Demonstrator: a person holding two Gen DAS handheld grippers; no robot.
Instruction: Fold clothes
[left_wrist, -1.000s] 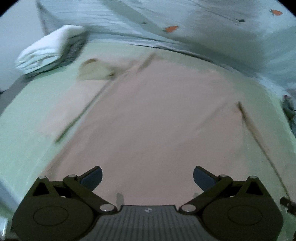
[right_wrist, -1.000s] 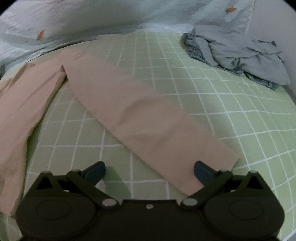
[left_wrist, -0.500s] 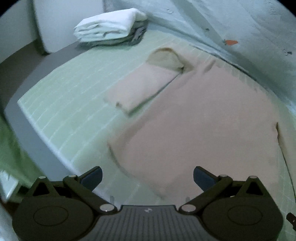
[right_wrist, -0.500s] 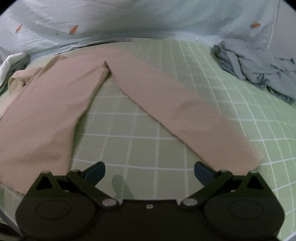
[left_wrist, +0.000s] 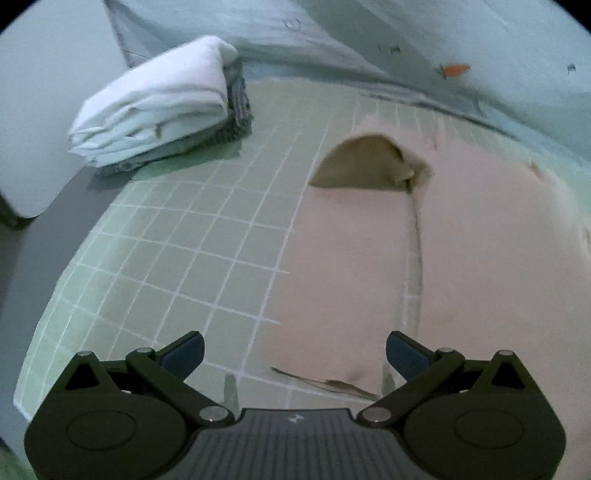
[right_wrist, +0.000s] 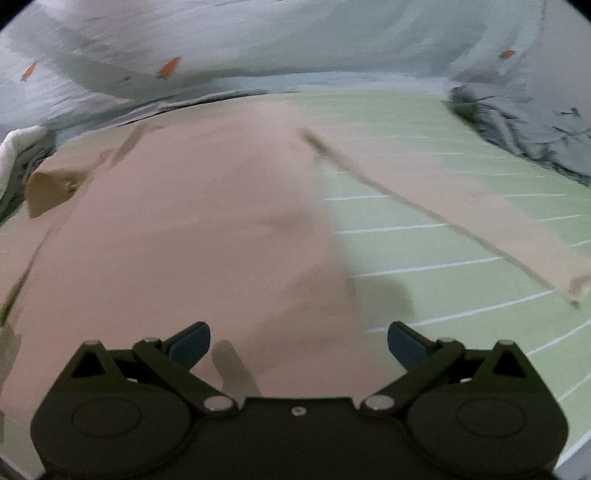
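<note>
Left wrist view: the left gripper (left_wrist: 295, 350) is held low over the bed (left_wrist: 177, 258), tipped forward and down toward the sheet, with its fingers (left_wrist: 184, 350) spread wide and nothing between them. Just ahead of the fingers lies one beige shirt (left_wrist: 461, 258), spread flat on the green checked sheet; the near sleeve is folded in over the body, and its hem edge sits just in front of the right-hand fingertip. At the far end of the shirt the collar (left_wrist: 362, 166) stands open. Beyond the shirt and to its left, at the corner of the bed, sits one stack of folded laundry (left_wrist: 159, 103), white pieces on top of a grey one. A pale blue quilt (left_wrist: 406, 44) with small orange carrot prints is bunched along the far side of the shirt.

In the right wrist view, which is blurred, the right gripper (right_wrist: 297, 345) also hovers low and tilted forward, over the body of the shirt (right_wrist: 192, 240). Its fingers (right_wrist: 406, 345) are wide apart, grip nothing, and do not visibly touch the cloth. One sleeve (right_wrist: 461, 206) stretches away to the right of the shirt across the bare sheet. Further right of that sleeve lies one rumpled grey garment (right_wrist: 528, 125), well apart from the shirt.
</note>
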